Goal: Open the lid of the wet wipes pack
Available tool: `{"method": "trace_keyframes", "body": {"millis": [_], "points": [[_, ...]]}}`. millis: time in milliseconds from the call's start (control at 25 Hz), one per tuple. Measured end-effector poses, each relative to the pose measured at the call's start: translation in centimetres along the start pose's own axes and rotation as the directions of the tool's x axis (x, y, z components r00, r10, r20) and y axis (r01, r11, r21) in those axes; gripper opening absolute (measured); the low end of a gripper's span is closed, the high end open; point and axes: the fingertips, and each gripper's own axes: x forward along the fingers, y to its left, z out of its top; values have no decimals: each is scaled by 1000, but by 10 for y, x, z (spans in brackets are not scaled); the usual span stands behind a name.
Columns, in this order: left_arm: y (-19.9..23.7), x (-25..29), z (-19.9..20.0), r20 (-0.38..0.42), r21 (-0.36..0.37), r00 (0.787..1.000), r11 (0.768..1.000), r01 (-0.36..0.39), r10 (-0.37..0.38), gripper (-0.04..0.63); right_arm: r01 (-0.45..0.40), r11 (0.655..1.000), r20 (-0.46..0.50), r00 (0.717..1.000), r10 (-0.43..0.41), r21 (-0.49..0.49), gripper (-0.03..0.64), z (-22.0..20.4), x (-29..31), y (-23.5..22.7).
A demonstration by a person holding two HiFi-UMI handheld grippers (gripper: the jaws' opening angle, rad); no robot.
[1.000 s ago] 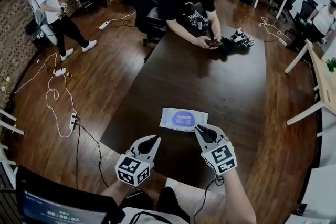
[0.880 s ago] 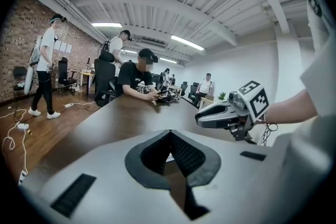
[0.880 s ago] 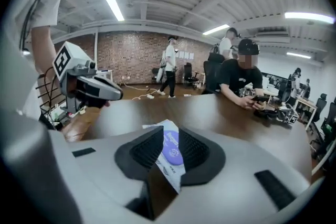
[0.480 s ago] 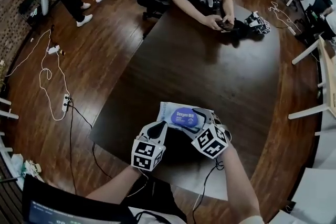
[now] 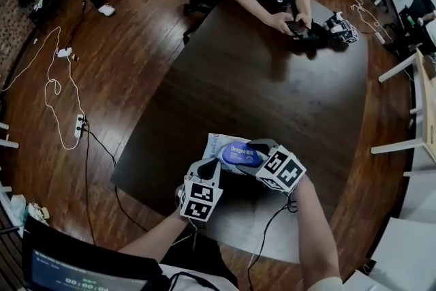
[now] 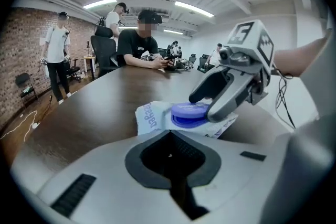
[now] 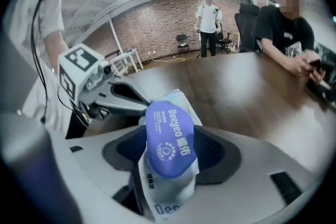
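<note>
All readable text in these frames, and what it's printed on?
"Deegeo", followed by two Chinese characters: on the blue lid of the wet wipes pack.
"Dee", the rest cut off: on the pack's white front, below the lid.
Smaller print and the round logo on the lid: too small to read.
Print on the pack's edge in the left gripper view: too blurred to read.
Timer digits on the laptop screen: too blurred to read.

Holds the left gripper [image 5: 208,164] low with jaws together and empty, tips beside the right gripper [image 5: 254,147]; clamps the right gripper's jaws on the wet wipes pack [image 5: 235,153]; stretches both bare forearms [image 5: 310,228] forward, converging
</note>
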Motion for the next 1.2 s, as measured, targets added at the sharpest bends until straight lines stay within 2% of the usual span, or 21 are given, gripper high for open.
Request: {"method": "trace_keyframes", "body": {"millis": [80,160,240,320,400,440,480,600,680,800,880,960,1000,1040,1080,1200], "points": [[1,-1,0,3,-2,1000,1000,0,0,0,-99,990,20,995,97,104,291,8,-6,-3],[1,-1,1,15,4,1000,1000,-4,4,0,-114,983,62,992,106,145,286,21,-18,-11],[0,-2,3,39,9,999,1000,0,-1,0,-24,988,139,990,3,152,285,37,-35,-33],[-1,-4,3,69,8,998,1000,13,-13,0,132,979,169,973,-158,157,285,41,-45,-64],[-2,-8,3,98,12,995,1000,23,-24,0,293,941,161,934,-320,169,285,32,-45,-94],[-4,-10,3,112,22,993,999,28,-30,0,344,918,166,911,-377,200,285,27,-43,-104],[-5,-12,4,125,36,991,999,33,-37,0,366,897,178,893,-413,248,282,21,-41,-111],[-6,-9,6,157,59,986,998,37,-46,0,357,848,235,853,-467,392,264,14,-37,-119],[-4,-8,5,163,48,986,998,36,-43,1,349,835,268,833,-484,424,264,13,-42,-113],[2,-16,10,180,27,983,999,27,-32,1,349,836,331,799,-501,424,264,23,-70,-90],[5,-31,23,207,13,978,1000,25,-27,1,348,831,390,759,-521,434,264,35,-97,-68],[4,-54,36,232,-9,972,999,37,-34,1,364,811,432,706,-561,459,261,42,-125,-39],[3,-66,42,245,-17,969,999,46,-41,0,383,790,439,674,-594,479,205,43,-140,-24],[1,-78,51,261,-21,964,998,55,-48,0,399,765,443,641,-626,505,114,43,-157,-10],[-2,-92,63,281,-20,958,998,64,-56,1,402,742,448,610,-654,536,63,42,-173,5],[-12,-138,99,354,4,932,997,83,-79,0,367,684,466,526,-712,630,25,31,-213,49]]}}
